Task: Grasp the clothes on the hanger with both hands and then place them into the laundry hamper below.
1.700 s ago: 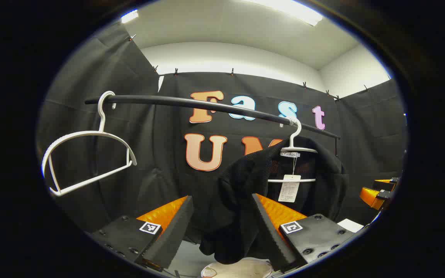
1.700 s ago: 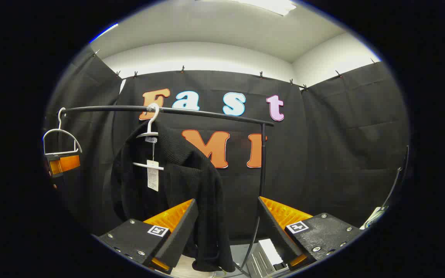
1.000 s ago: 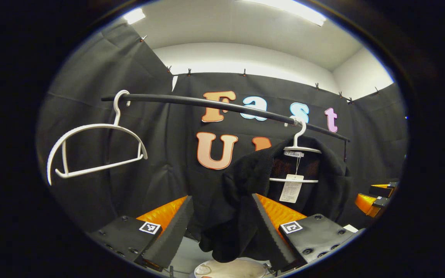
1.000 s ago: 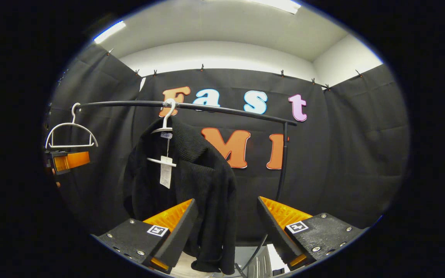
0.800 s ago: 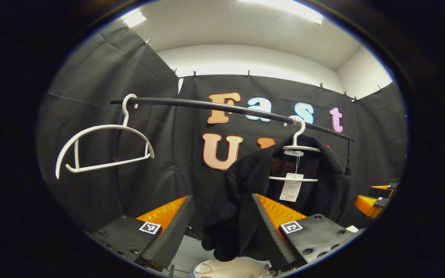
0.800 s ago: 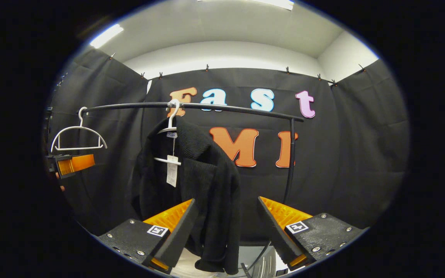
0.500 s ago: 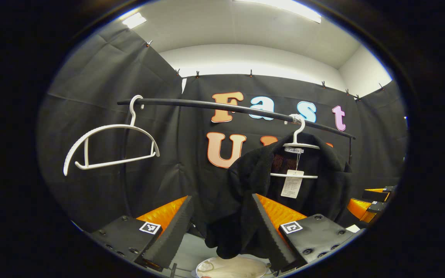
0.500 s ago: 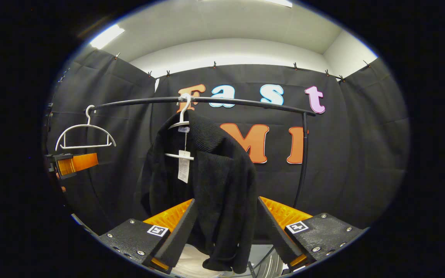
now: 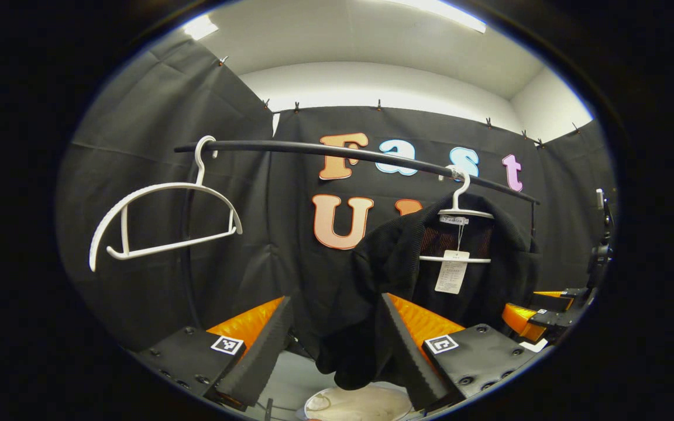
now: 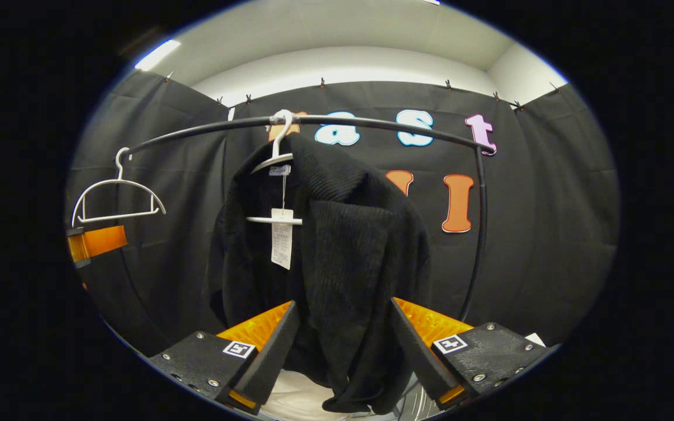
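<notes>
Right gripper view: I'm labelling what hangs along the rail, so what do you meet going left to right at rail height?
Empty white hanger → black garment on its white hanger, with a paper tag → the rail's upright post.

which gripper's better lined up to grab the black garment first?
Right, probably. In the right gripper view the right gripper is open with the black garment hanging centred between its fingers. The left gripper, also open, frames just the garment's side edge.
</notes>
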`<state>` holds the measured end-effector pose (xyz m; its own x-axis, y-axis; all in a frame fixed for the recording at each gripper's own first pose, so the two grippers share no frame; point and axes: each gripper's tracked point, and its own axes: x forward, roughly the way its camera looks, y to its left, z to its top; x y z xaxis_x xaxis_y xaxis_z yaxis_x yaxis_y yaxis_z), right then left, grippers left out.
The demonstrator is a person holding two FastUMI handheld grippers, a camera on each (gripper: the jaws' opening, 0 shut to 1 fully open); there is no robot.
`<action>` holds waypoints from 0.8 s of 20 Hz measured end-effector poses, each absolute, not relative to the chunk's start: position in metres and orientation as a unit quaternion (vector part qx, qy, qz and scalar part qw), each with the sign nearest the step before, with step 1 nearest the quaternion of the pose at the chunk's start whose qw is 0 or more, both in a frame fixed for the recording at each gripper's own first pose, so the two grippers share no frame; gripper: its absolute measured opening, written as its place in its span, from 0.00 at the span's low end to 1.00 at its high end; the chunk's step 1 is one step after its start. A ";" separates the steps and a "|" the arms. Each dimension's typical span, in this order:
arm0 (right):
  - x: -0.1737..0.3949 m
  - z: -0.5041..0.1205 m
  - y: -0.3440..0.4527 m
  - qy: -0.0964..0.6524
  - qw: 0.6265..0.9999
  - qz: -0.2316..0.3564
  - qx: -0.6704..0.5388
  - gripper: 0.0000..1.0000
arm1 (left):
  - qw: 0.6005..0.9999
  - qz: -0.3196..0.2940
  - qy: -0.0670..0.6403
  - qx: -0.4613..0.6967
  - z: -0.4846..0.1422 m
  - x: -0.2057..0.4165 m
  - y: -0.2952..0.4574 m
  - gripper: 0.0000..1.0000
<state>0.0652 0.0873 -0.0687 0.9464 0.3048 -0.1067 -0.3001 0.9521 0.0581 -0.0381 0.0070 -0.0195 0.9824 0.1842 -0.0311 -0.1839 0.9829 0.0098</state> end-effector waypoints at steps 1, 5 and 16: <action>0.070 -0.072 0.089 0.060 0.987 0.150 0.022 0.95 | 0.996 0.091 0.017 0.005 -0.021 -0.036 0.009 0.97; 0.093 -0.080 0.090 0.068 0.989 0.127 0.025 1.00 | 0.996 0.085 0.016 0.004 -0.020 -0.031 0.013 0.97; 0.107 -0.093 0.087 0.092 0.990 0.088 0.059 0.46 | 0.999 0.012 0.033 -0.010 -0.046 0.019 0.004 0.96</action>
